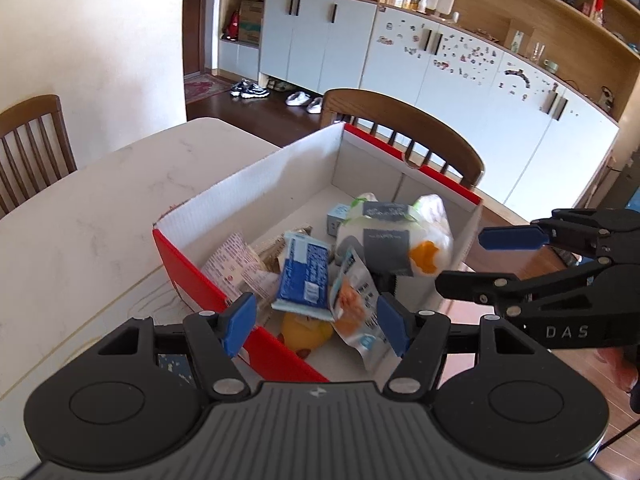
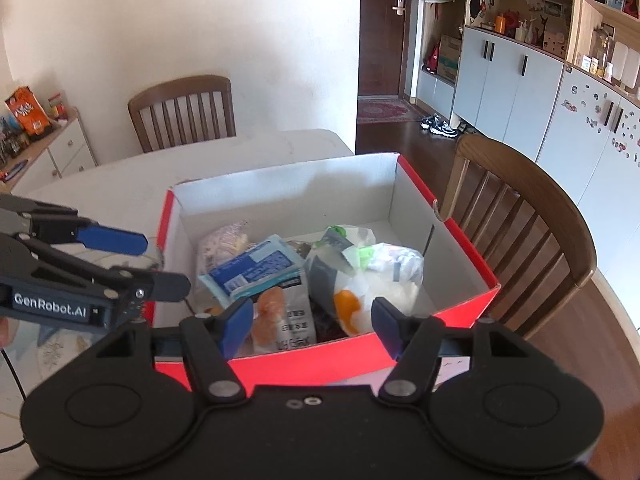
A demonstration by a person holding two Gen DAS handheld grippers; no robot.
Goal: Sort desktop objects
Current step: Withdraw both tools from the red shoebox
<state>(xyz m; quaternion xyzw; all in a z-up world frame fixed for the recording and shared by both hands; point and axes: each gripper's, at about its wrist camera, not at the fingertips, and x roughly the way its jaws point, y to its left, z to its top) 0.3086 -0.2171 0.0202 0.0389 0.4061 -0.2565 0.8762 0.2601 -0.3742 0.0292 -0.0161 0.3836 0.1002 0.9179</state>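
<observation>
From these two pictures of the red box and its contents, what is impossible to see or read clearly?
- Yellow item, left wrist view: mostly covered by the blue packet, so what it is stays unclear.
- Small print on the blue packet: too small and blurred to read in both views.
- Box floor: hidden under the piled packets.
- Table near the person: blocked by the gripper bodies in both views.

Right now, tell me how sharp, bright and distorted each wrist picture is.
Left wrist view: strong fisheye bending of the cabinets; the snack packets in the red box look slightly motion-blurred; daylight washes out the white tabletop. Right wrist view: same bending, dark corners; box contents soft, the wall evenly lit.
</observation>
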